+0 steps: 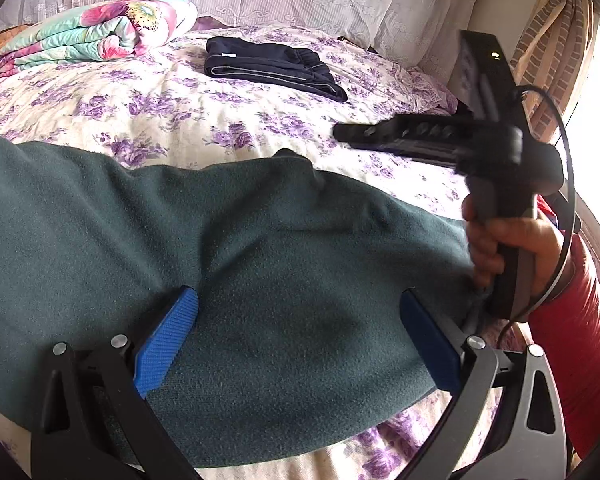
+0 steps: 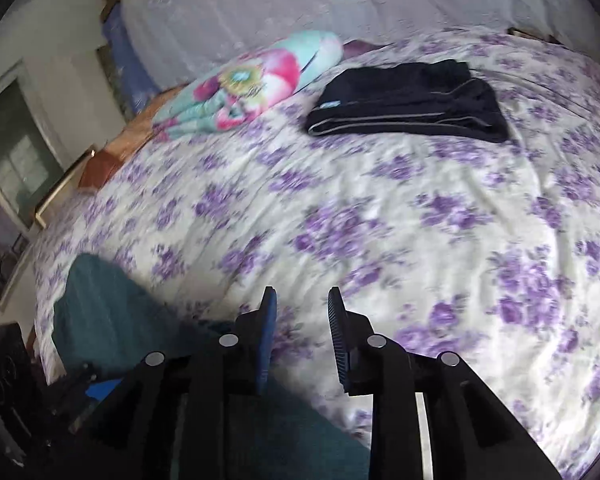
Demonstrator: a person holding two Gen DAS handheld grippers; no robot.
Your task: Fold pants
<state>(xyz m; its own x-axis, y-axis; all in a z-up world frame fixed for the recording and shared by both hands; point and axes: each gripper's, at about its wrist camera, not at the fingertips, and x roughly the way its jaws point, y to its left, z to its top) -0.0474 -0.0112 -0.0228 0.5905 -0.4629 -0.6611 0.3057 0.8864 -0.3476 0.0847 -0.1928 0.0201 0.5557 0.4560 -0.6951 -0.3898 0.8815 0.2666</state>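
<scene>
The left gripper (image 1: 298, 336) stood with its blue pads (image 1: 168, 340) wide apart, straddling the green pants (image 1: 220, 248) without pinching them; cloth lay flat between and ahead of the jaws, and whether the pads touched the fabric could not be told. The pants ran crosswise in front of this gripper, their long axis going from far out on its left side over to its right, where the edge ended just beside the person's right hand (image 1: 512, 252). That hand carried the right gripper (image 1: 340, 133), raised clear of the cloth and pointing across the bed (image 1: 180, 108), out beyond the pants' far edge.

In the right wrist view, the right gripper (image 2: 302, 304) had its pads a narrow gap apart with nothing between them, only bedsheet (image 2: 380, 220) showing through. The pants (image 2: 108, 304) lay to its left and beneath it, none ahead of its tips. A folded dark garment (image 2: 412, 100) sat well beyond, ahead and slightly right, with a rolled floral quilt (image 2: 252, 84) further left.

The left gripper looked the nearer to the cloth; the right would probably have to drop back and leftward to reach the pants' near end.
</scene>
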